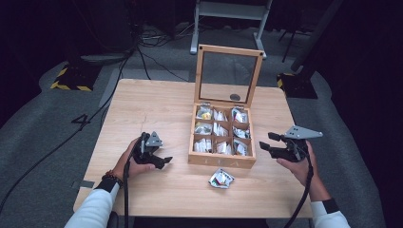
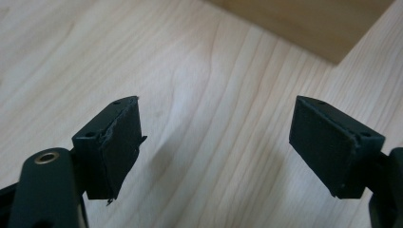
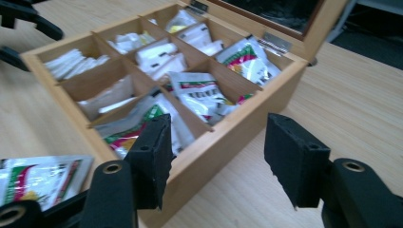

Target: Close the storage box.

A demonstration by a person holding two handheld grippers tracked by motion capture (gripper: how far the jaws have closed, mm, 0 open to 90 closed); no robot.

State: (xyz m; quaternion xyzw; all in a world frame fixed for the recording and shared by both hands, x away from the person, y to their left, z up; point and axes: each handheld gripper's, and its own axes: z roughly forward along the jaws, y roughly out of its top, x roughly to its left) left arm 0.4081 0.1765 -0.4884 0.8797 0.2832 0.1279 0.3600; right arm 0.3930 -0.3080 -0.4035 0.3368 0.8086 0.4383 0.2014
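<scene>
Writing: letters are stamped on the front wall of the wooden box (image 1: 221, 160), too small to read in the high view; the packets carry red and green print, blurred in the right gripper view.
Box: it stands right of centre on the table (image 1: 142, 109), nearer the front edge than the back, with its glass-paned lid (image 1: 230, 75) raised upright at the back.
Compartments: a grid of nine, three by three, each holding white or silvery packets (image 3: 199, 92).
Loose packet: one silvery packet (image 1: 221, 179) with red and green print lies flat on the table just in front of the box, close to the front edge; the right gripper view shows it at lower left (image 3: 40, 178), apart from the box.
Left gripper (image 1: 163, 160): held in the left hand (image 1: 133, 164) low over the table left of the box; in the left gripper view (image 2: 214, 147) its jaws stand wide apart with bare wood between them, grasping nothing.
Left pad: the pad (image 2: 119, 147) on the left jaw looks torn along its edge.
Right gripper (image 1: 266, 141): held in the right hand (image 1: 299, 166) off the box's right side, toward the table's right edge; in its own view (image 3: 218, 156) the jaws are spread wide, facing the box's near corner, released and holding nothing.
</scene>
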